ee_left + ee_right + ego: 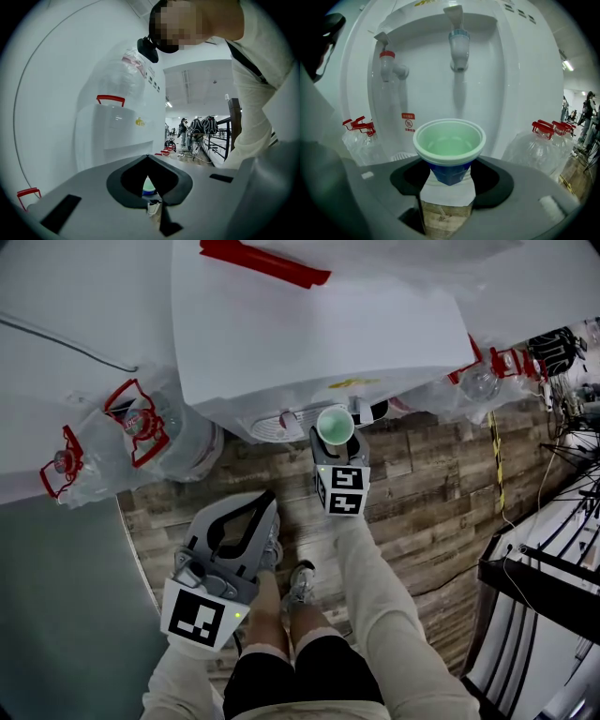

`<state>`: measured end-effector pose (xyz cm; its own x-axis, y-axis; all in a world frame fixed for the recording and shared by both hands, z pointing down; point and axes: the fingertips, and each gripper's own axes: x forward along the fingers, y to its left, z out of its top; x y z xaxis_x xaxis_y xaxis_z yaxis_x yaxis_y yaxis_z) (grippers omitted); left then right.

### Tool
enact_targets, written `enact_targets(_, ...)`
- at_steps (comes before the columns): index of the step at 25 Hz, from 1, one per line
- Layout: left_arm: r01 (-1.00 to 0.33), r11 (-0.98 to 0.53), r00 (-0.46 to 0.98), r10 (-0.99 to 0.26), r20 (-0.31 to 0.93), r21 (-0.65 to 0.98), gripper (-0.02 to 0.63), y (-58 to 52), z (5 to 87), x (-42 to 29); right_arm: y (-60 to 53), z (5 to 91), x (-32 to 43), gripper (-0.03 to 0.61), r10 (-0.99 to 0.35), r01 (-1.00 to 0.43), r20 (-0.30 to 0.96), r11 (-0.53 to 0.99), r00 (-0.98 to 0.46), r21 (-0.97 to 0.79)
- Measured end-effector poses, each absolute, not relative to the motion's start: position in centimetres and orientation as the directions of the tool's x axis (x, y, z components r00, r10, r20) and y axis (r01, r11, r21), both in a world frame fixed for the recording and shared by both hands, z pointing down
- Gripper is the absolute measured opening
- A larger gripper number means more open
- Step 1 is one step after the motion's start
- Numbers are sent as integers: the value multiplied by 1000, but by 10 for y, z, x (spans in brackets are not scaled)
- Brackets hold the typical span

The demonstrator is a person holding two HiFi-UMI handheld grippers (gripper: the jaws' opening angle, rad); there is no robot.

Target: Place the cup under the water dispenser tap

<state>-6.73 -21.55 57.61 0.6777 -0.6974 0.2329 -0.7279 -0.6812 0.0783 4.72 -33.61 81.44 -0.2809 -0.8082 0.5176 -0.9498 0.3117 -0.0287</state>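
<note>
A cup with a pale green inside and a blue base stands upright between the jaws of my right gripper, which is shut on its lower part. It hangs just below and slightly in front of the blue tap of the white water dispenser; a red tap is to the left. In the head view the cup is at the dispenser's front, beside the round drip tray. My left gripper hangs low at the left, jaws together and empty.
Large clear water bottles with red handles lie on the wooden floor on both sides of the dispenser. A black rail and rack stand at the right. The person's legs and shoes are below the grippers.
</note>
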Motion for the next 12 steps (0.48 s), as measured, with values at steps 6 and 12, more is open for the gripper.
enact_targets(6, -730, -678, 676, -698, 235, 86, 5, -220, 584, -71, -346, 829, 50, 278, -801, -954, 533, 299, -271, -36)
enact_targets(12, -730, -678, 676, -694, 250, 91, 5, -222, 593, -75, -352, 838, 48, 278, -790, -953, 551, 303, -267, -27)
